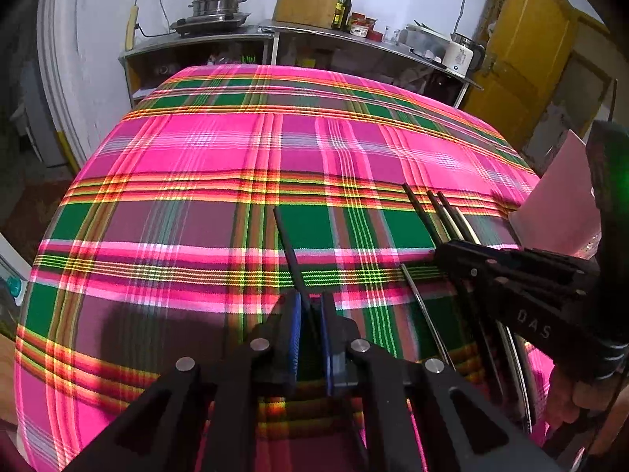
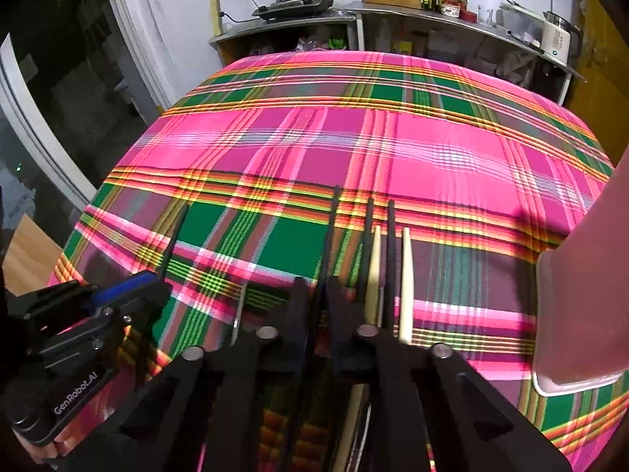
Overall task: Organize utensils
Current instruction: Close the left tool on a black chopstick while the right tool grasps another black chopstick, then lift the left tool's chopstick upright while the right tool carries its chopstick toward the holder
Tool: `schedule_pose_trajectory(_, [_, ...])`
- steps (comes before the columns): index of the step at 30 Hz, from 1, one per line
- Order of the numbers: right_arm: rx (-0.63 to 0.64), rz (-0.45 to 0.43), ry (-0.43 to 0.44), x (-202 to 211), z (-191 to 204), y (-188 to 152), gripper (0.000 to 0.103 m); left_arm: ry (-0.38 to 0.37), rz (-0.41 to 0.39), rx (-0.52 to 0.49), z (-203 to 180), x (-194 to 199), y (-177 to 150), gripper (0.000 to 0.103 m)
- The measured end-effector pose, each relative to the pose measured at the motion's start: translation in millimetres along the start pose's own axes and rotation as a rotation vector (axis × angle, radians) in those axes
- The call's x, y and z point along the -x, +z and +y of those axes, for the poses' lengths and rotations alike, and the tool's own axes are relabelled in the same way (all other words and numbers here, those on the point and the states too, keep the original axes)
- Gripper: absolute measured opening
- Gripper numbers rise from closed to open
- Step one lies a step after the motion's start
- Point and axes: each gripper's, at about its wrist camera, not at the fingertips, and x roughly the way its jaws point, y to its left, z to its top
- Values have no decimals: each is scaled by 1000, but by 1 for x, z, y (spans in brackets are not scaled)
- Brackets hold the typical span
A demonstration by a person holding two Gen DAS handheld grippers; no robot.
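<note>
Right now my left gripper [image 1: 310, 314] pinches one black chopstick [image 1: 289, 247], and my right gripper [image 2: 316, 295] clamps another dark chopstick [image 2: 332, 228]. Both grips are thin, so either stick may pivot or slip onto the loose chopsticks [image 2: 387, 271] lying beside it.

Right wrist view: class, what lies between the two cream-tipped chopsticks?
One black chopstick lies between the left cream-tipped chopstick and the right cream-tipped chopstick, seen in the right wrist view.
</note>
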Motion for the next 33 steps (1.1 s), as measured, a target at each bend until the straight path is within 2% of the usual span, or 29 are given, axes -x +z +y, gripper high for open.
schedule_pose_trajectory(7, [7, -48, 28, 25, 3, 2, 6, -18, -2, 31, 4, 9, 0, 5])
schedule_pose_trajectory(19, [11, -191, 41, 100, 12, -1, 6, -65, -99, -7, -12, 69, 8, 5])
schedule_pose_trajectory(33, [-4, -308, 26, 165, 7, -13, 6, -119, -196, -67, -44, 133, 18, 5])
